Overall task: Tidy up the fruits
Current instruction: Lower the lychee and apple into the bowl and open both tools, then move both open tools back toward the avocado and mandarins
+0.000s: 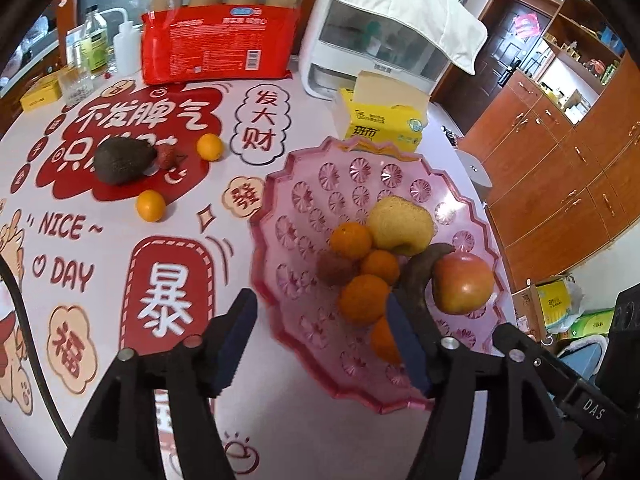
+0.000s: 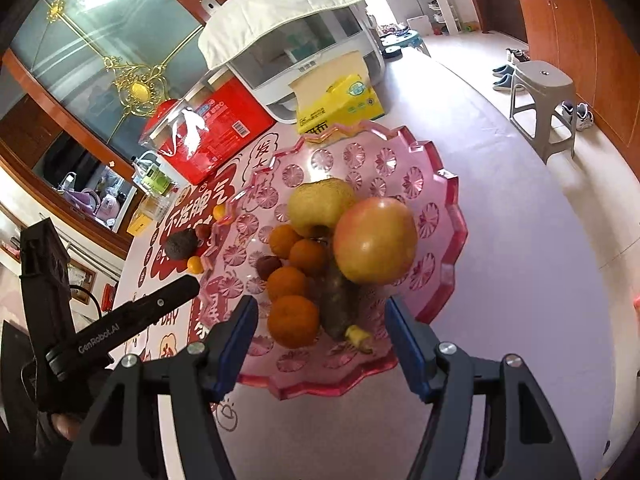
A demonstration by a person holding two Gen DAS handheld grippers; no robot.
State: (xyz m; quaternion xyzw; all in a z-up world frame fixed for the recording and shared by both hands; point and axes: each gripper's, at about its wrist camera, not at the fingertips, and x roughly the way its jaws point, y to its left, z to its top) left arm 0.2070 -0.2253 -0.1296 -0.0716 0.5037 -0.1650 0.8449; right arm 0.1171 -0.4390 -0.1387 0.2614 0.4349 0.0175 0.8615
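Left tool [image 1: 324, 336]: jaws apart, nothing between the pads; it hangs over the near-left rim of the scalloped pink translucent plastic fruit tray [image 1: 280, 184]. No earlier picture was supplied for comparison.

Right tool [image 2: 320, 344]: jaws apart and empty, poised above the tray's near edge [image 2: 452, 280].

Tray contents: one red-yellow apple [image 1: 464, 284], one yellow-green pear-like fruit [image 1: 400, 220], several small orange mandarins [image 1: 351, 240] clustered together, one brownish-red lychee-like fruit [image 1: 334, 268], and one dark brown elongated fruit [image 1: 420, 272] lying against the apple.

Fruit outside the tray, on the white surface with red printed decoration [image 1: 176, 308]: one dark rough-skinned avocado [image 1: 122, 160], one small red strawberry-like fruit [image 1: 168, 156] just beside it, and two loose mandarins [image 1: 151, 206], all well apart from the tray.

At the far edge of the surface: a red packet [image 1: 216, 40] and a yellow tissue pack [image 1: 384, 120].
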